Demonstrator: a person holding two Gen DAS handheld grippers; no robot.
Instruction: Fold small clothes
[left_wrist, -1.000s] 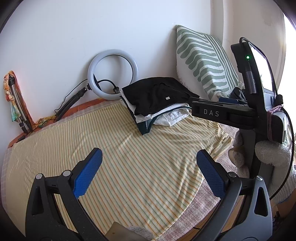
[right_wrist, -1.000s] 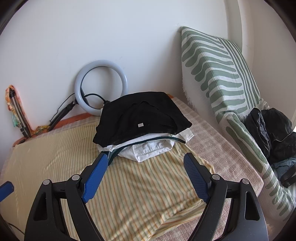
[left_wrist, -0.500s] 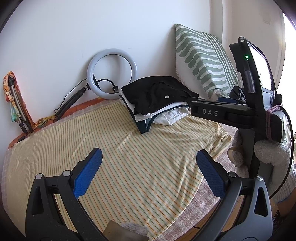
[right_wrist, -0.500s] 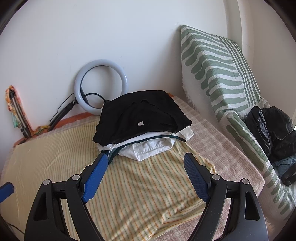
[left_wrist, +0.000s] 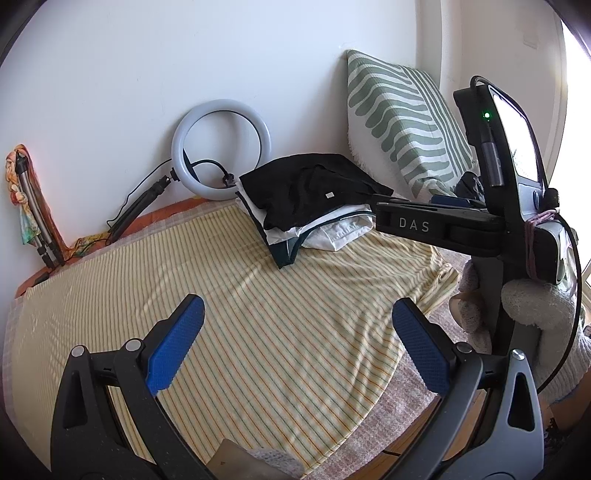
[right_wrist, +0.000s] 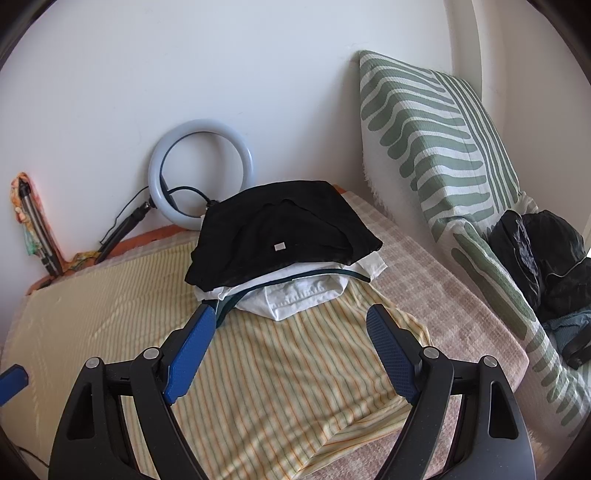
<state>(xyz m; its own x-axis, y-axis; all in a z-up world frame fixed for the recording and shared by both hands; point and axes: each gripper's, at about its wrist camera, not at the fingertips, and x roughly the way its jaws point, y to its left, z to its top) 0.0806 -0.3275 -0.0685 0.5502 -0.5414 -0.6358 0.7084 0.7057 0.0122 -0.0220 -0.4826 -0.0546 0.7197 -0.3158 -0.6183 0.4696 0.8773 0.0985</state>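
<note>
The left gripper (left_wrist: 297, 343) and right gripper (right_wrist: 290, 349) both hang with jaws spread wide and empty above a yellow striped garment (left_wrist: 229, 317) lying flat on the bed. Beyond it sits a stack of folded clothes (right_wrist: 280, 243), black on top. Only the left view shows the right gripper's body; only the right view shows the dark bag (right_wrist: 543, 254) beside the striped pillow (right_wrist: 436, 140)
</note>
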